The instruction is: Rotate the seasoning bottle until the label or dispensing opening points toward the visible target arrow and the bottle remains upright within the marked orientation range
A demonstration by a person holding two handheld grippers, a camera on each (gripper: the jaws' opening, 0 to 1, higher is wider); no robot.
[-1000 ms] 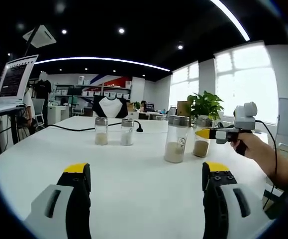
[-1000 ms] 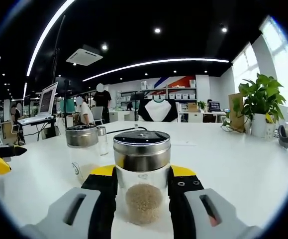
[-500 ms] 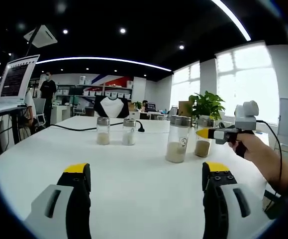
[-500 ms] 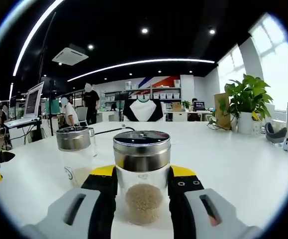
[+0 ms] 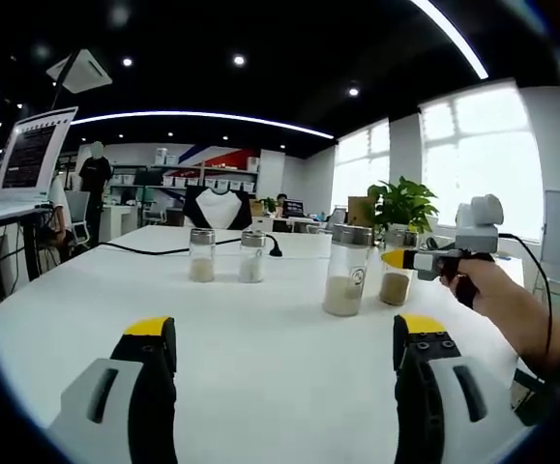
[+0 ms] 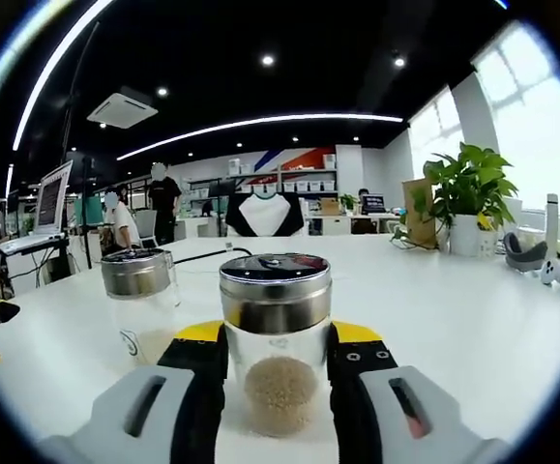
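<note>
My right gripper (image 6: 277, 348) is shut on a clear seasoning bottle (image 6: 277, 362) with a steel lid and tan grains inside; the bottle stands upright on the white table (image 6: 473, 329). A small mark shows on the glass facing the camera. In the left gripper view the same bottle (image 5: 394, 278) sits at the right, held by the right gripper (image 5: 396, 259) in a person's hand. My left gripper (image 5: 284, 338) is open low over the table, its jaws wide apart with nothing between them.
A taller lidded jar (image 5: 345, 271) (image 6: 140, 309) stands just beside the held bottle. Two small shakers (image 5: 202, 256) (image 5: 251, 256) stand farther back near a black cable (image 5: 154, 251). A potted plant (image 6: 463, 193) and a laptop (image 5: 30, 155) sit at the table's edges.
The right gripper view has swung, so the background slid: the plant and the tall jar shifted left in the picture. The bottle stays gripped. The left gripper has hardly moved.
</note>
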